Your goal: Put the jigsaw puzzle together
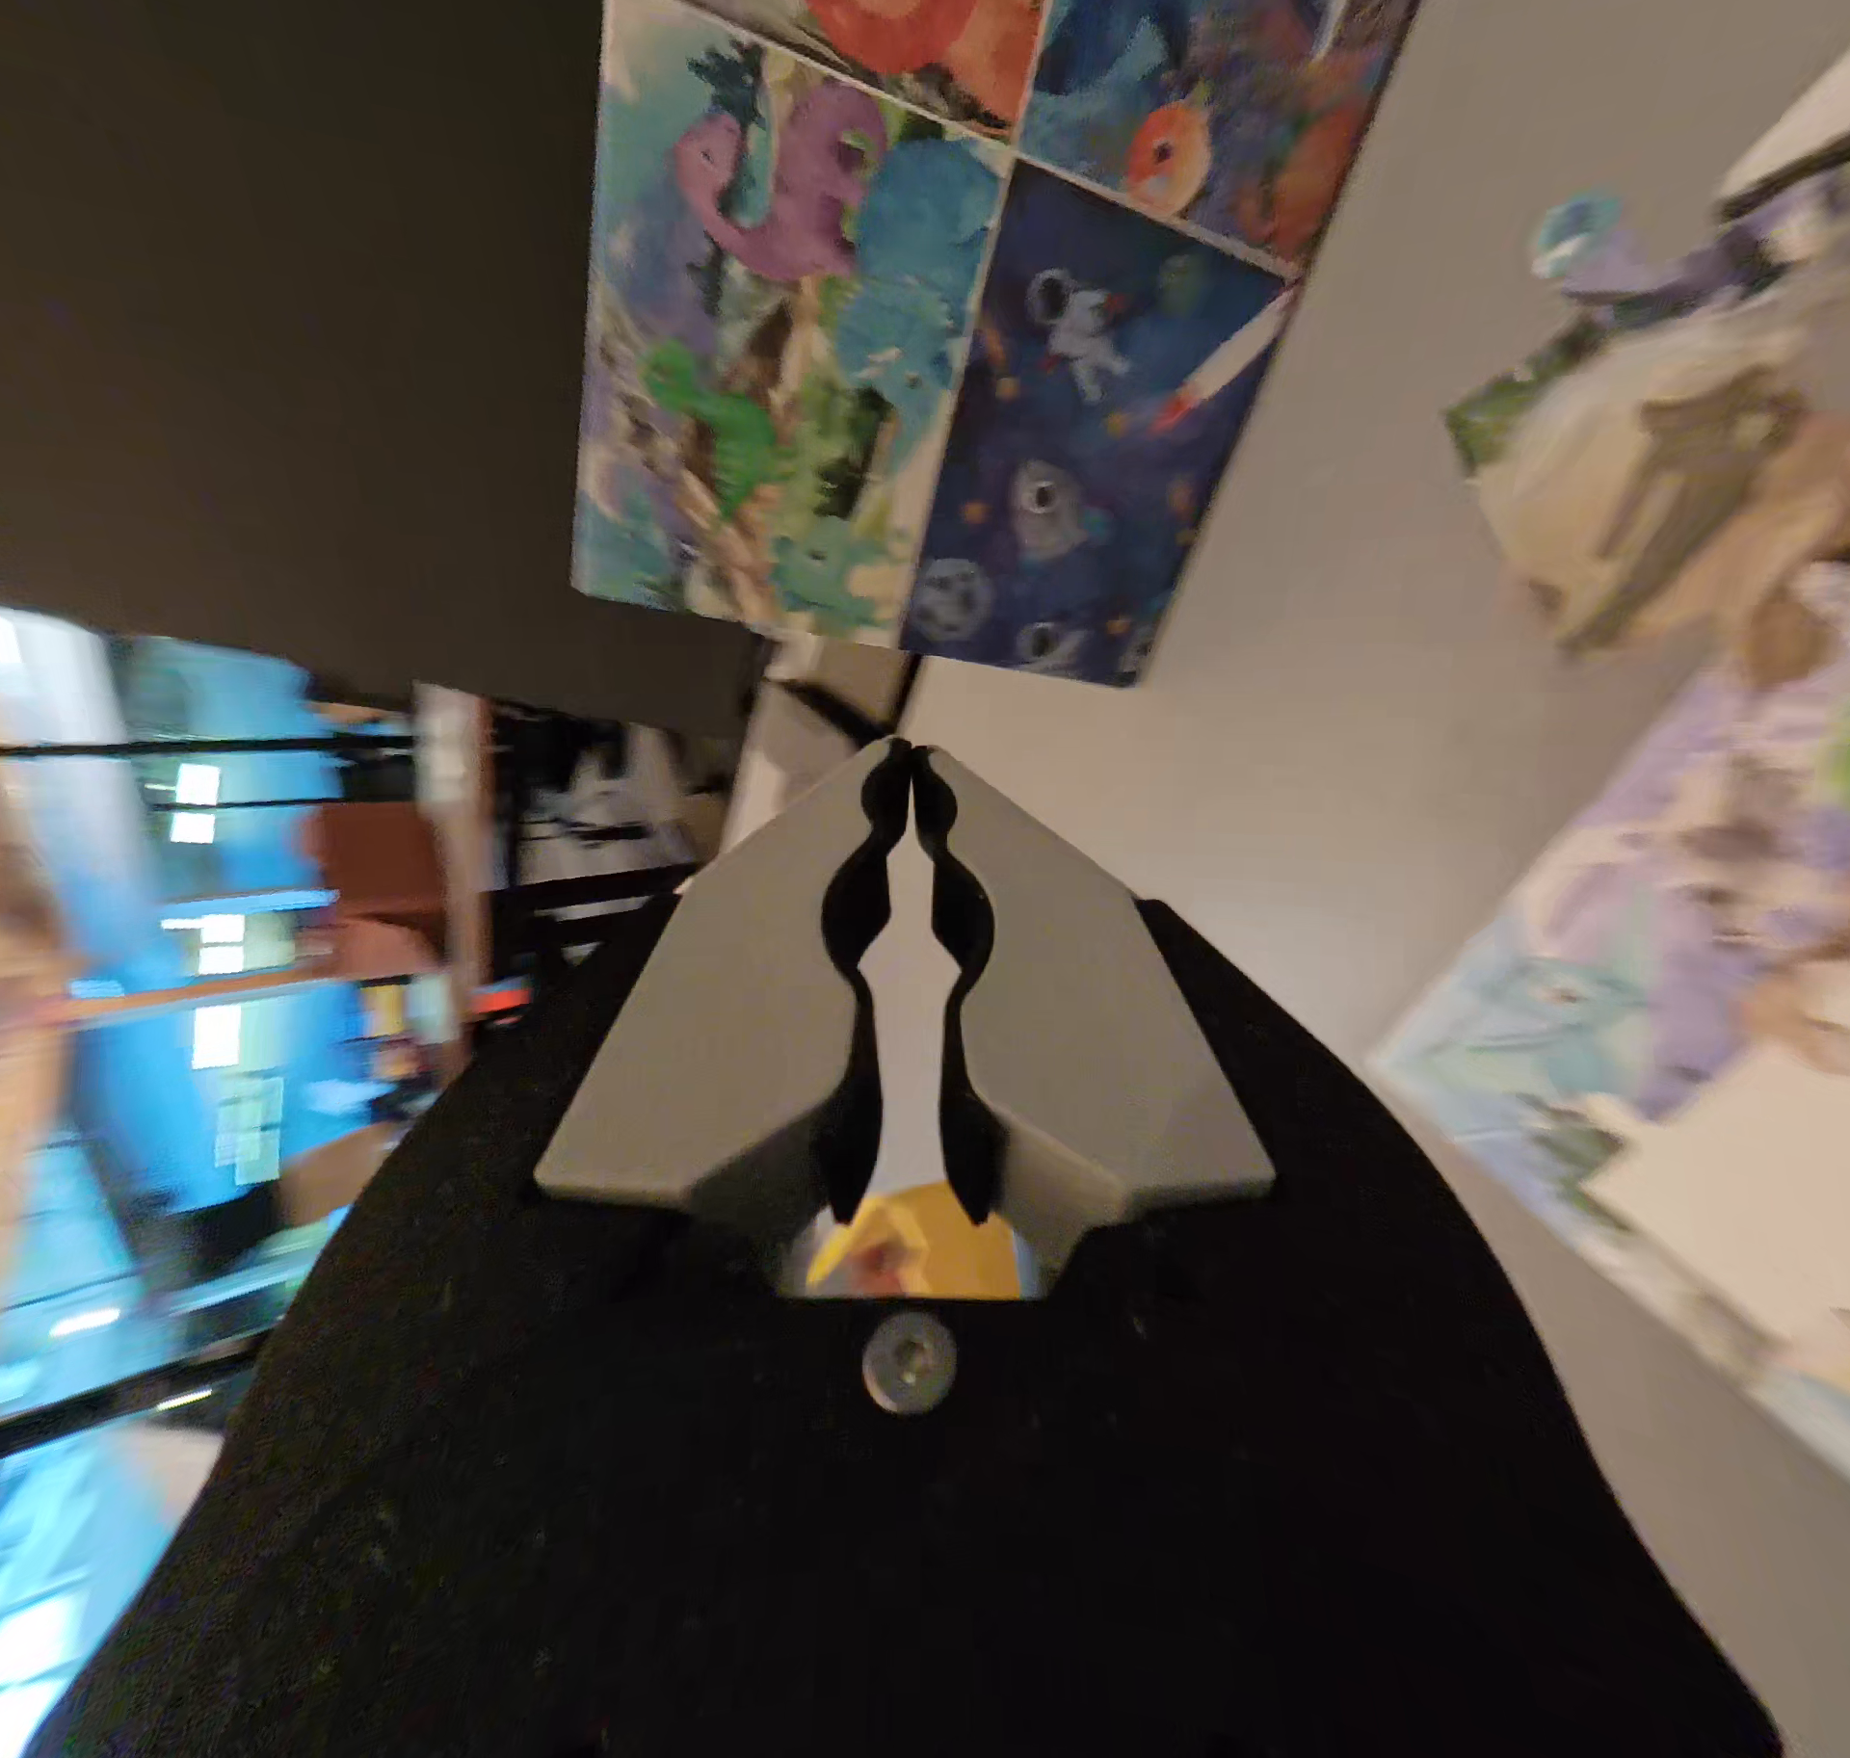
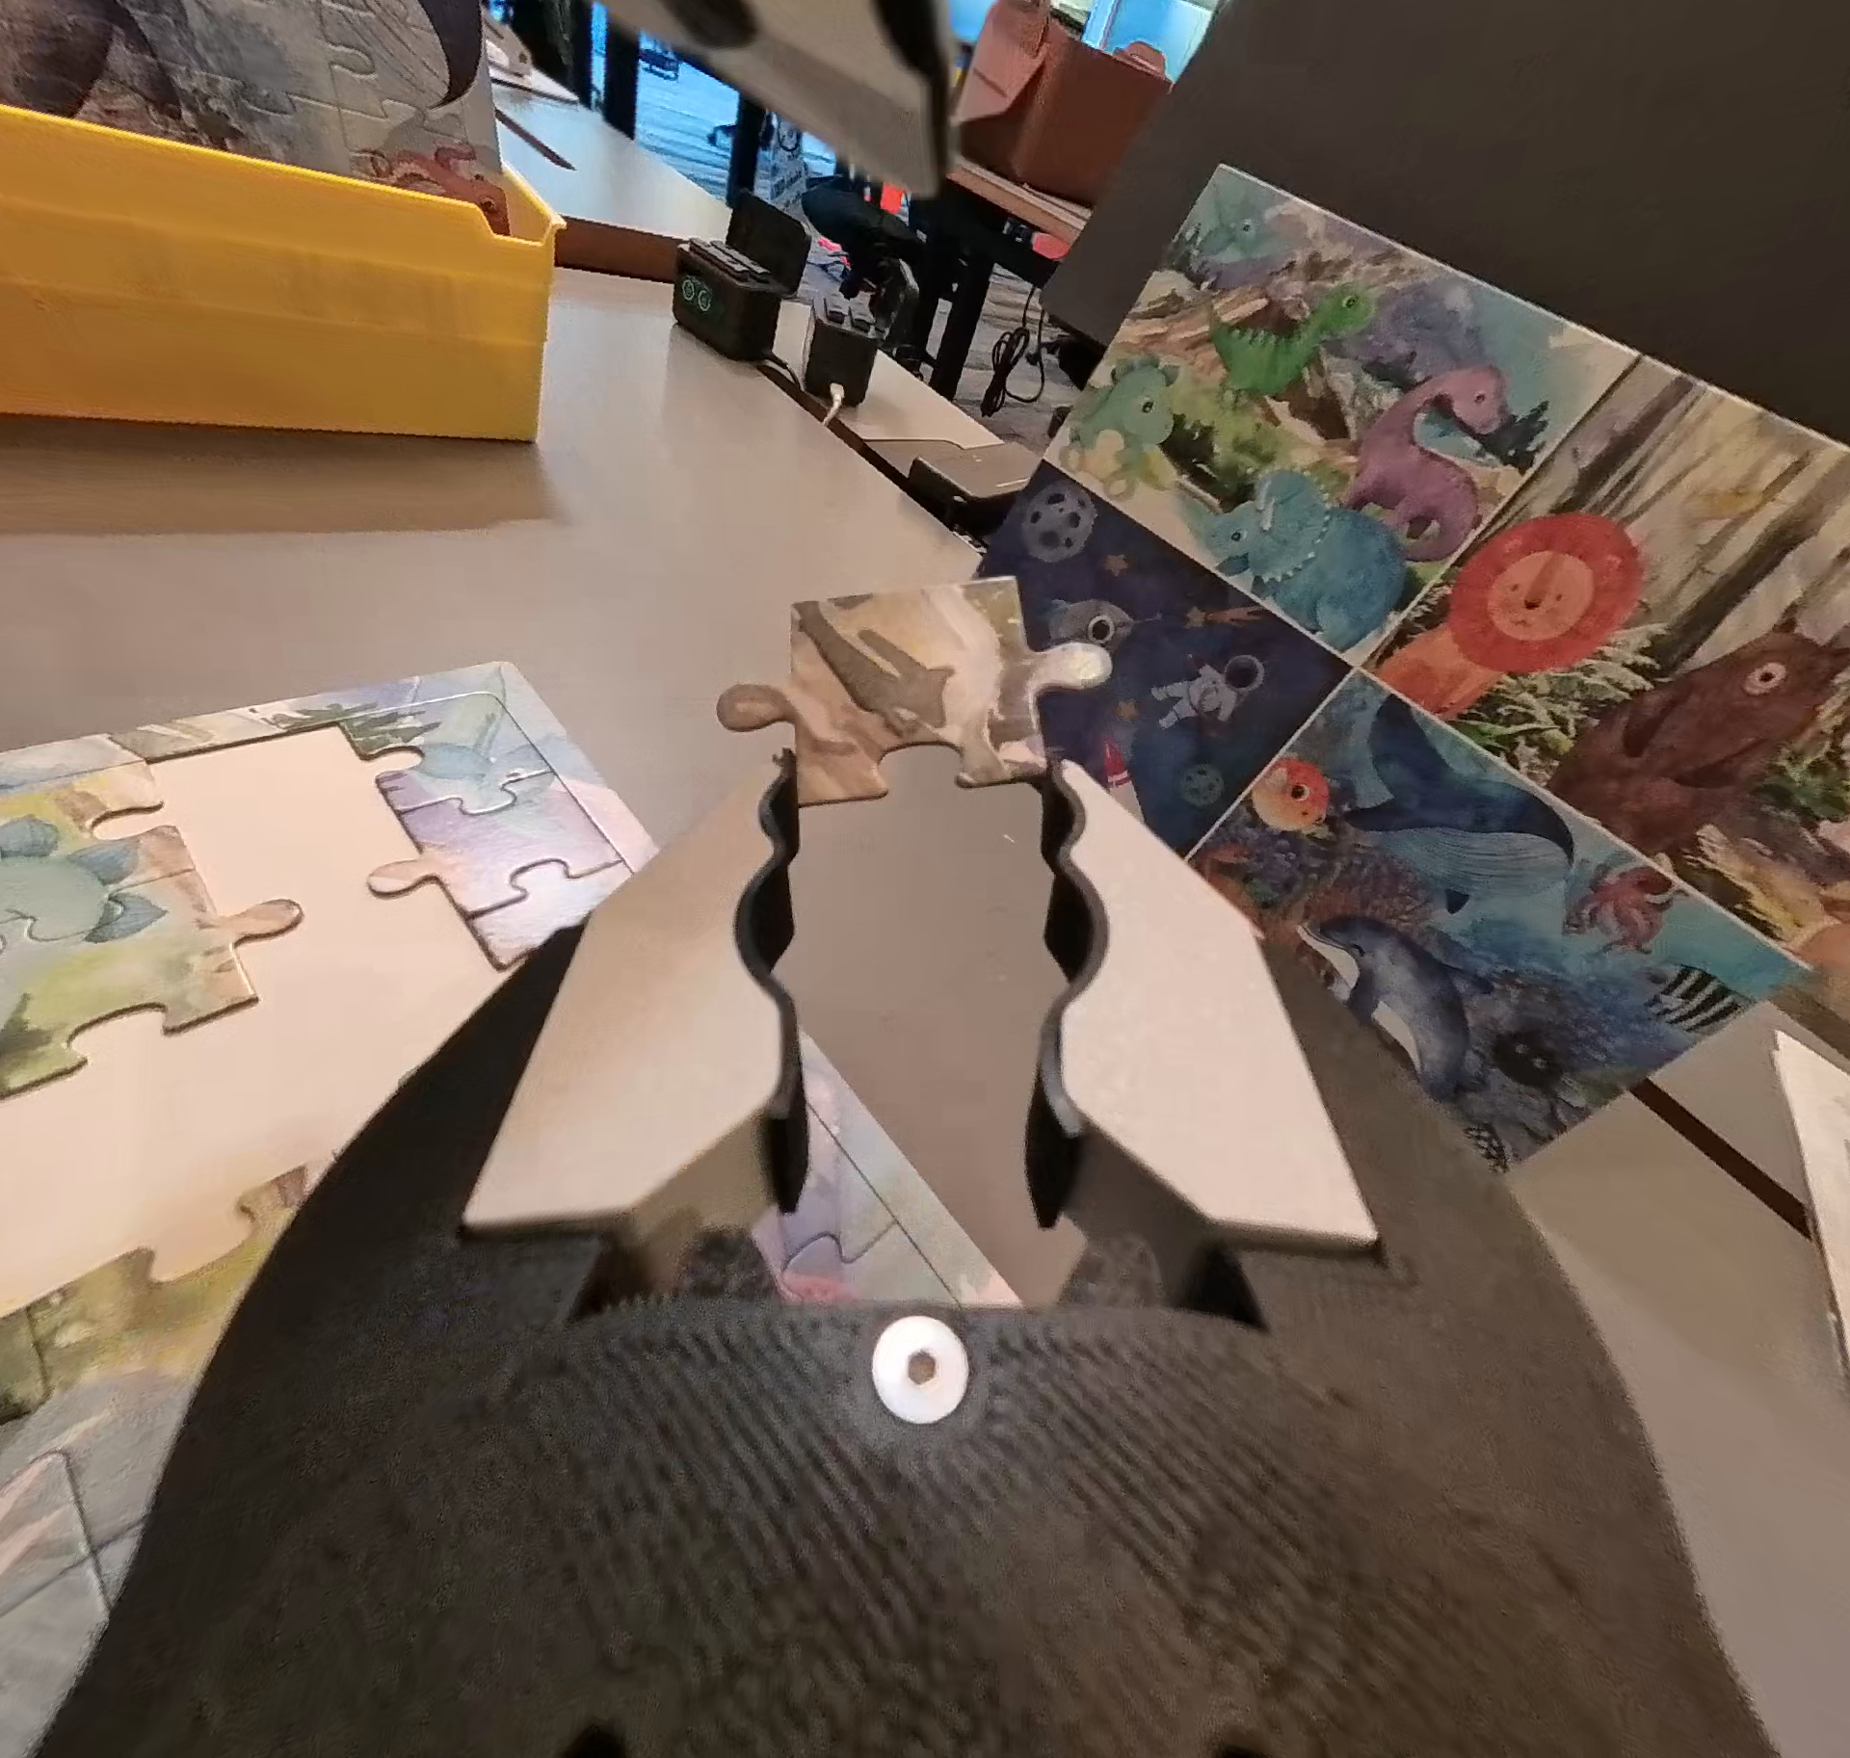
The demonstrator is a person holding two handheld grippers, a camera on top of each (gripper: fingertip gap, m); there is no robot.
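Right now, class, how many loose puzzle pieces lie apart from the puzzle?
1: a grey-brown puzzle piece on the table, just beyond the open right tool. Others may be hidden in the yellow bin.

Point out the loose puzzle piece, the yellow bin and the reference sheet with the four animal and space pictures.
loose puzzle piece (image 2: 916, 684): right wrist view, middle of its printed face.
yellow bin (image 2: 270, 309): right wrist view, its front wall.
reference sheet (image 2: 1452, 669): right wrist view, centre where the four pictures meet.

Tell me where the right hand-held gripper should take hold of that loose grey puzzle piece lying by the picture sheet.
Probably the near straight-ish edge of the loose piece, approached low from the right hand-held gripper. It lies flat on the table, so a finger must slip under; avoid the thin side tabs.
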